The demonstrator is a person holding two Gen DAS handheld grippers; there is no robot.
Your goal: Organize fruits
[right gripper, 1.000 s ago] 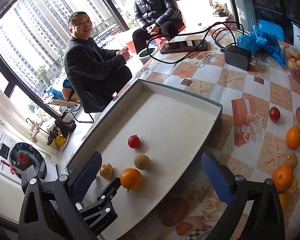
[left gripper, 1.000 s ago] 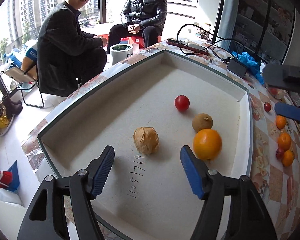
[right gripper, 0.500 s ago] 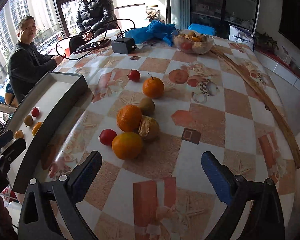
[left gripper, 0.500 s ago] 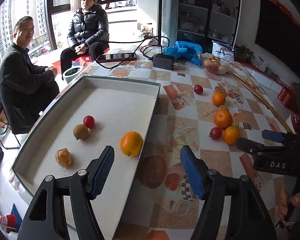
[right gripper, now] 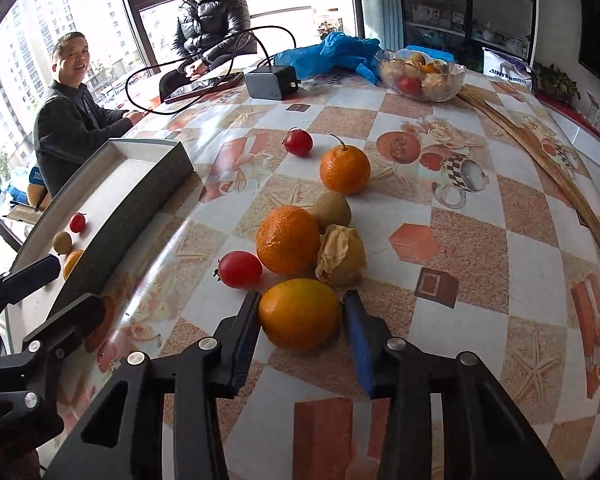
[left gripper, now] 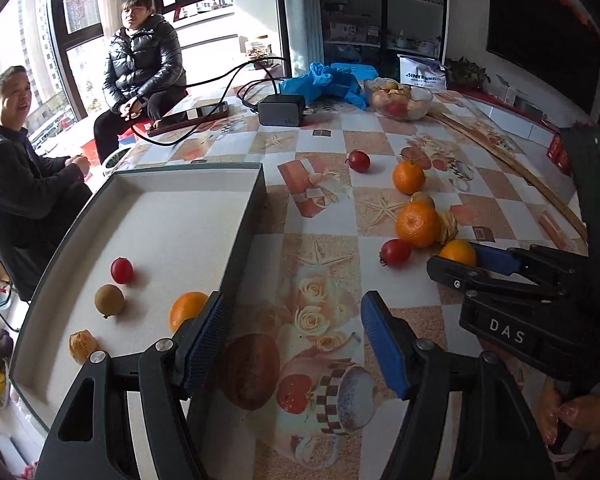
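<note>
My right gripper (right gripper: 300,316) is shut on a smooth orange (right gripper: 299,314) that rests on the table; it shows from the side in the left wrist view (left gripper: 458,253). Behind it lie a red tomato (right gripper: 240,269), a bigger orange (right gripper: 288,240), a husked fruit (right gripper: 340,256), a kiwi (right gripper: 332,208), another orange (right gripper: 345,169) and a far tomato (right gripper: 298,142). The grey tray (left gripper: 256,200) holds a tomato (left gripper: 121,270), a kiwi (left gripper: 109,300), an orange (left gripper: 186,310) and a husked fruit (left gripper: 83,346). My left gripper (left gripper: 294,336) is open and empty over the table beside the tray's right wall.
A glass bowl of fruit (right gripper: 422,76), a blue bag (right gripper: 332,54), a charger block (right gripper: 270,82) with cables and a phone (right gripper: 204,86) sit at the table's far side. A long wooden stick (right gripper: 540,160) lies on the right. Two men sit beyond the table's left edge.
My right gripper has moved forward and closed on the nearest orange. My left gripper has swung further right, off the tray and over the tablecloth, staying open.
</note>
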